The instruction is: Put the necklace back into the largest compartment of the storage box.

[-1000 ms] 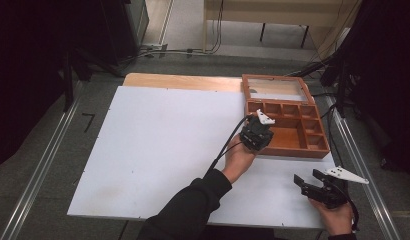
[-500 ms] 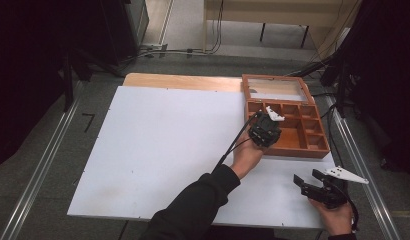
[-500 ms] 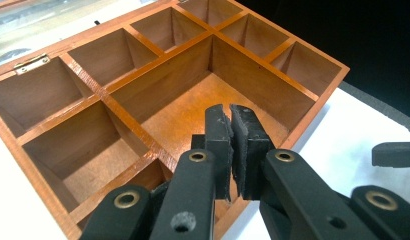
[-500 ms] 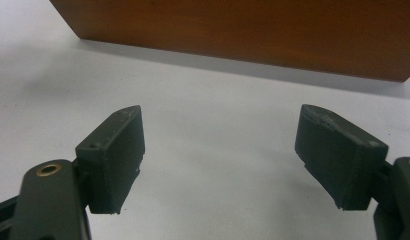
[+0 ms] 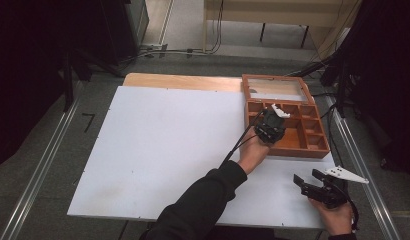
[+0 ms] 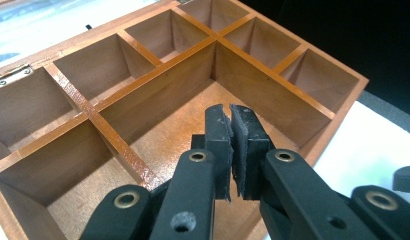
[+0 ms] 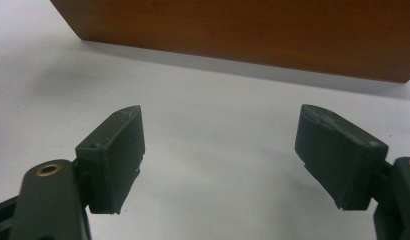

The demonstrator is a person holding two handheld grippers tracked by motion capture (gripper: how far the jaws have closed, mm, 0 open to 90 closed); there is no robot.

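A wooden box (image 5: 288,150) with several bare compartments stands at the table's back right, its glazed lid (image 5: 276,88) lying open behind it. My left gripper (image 5: 273,119) hangs over the box's large front compartment. In the left gripper view its jaws (image 6: 230,114) are shut pad to pad with nothing between them, above the dividers (image 6: 158,75) and the compartment floor. My right gripper (image 5: 306,176) rests low near the table's front right corner, open and holding nothing. In the right gripper view its fingers (image 7: 220,145) point at the box's outer wall (image 7: 243,25).
A white board (image 5: 168,140) covers most of the table, and a strip of bare wood (image 5: 183,81) shows along the back edge. Cables (image 5: 213,30) run over the floor beyond. Metal rails (image 5: 38,170) run along both sides of the table.
My left hand has carried its shut gripper a little to the right and away, from the box's front left edge to a spot over its compartments. The right gripper has kept still.
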